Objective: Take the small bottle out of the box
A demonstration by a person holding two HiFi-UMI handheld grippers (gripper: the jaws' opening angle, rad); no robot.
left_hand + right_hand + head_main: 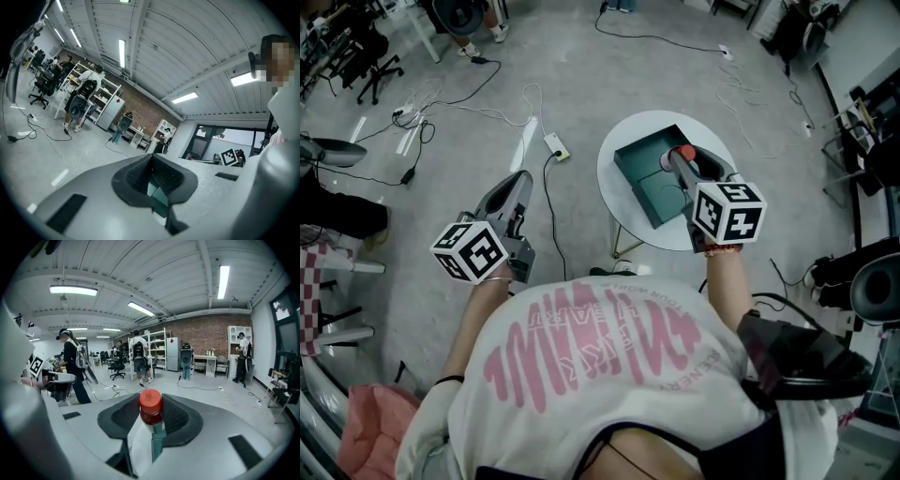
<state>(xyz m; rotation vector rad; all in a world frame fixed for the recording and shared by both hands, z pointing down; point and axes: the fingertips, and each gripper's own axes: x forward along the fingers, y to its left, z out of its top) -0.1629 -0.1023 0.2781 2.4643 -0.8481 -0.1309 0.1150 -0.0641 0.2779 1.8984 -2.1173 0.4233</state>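
Note:
An open dark green box (645, 178) lies on a small round white table (623, 223). My right gripper (682, 161) hangs above the box's right side, shut on a small bottle (685, 152) with a red cap. In the right gripper view the small bottle (151, 408) stands upright, clamped between the black pads (123, 417) of the right gripper (151, 418). My left gripper (521, 182) is off to the table's left, over the floor, away from the box. Seen from its own camera, the left gripper (152, 182) is shut with nothing in it.
Cables and a white power strip (555, 145) trail over the grey floor left of the table. Office chairs (377, 66) stand at the far left, dark equipment (862, 281) at the right. Several people (70, 364), shelves and desks fill the room behind.

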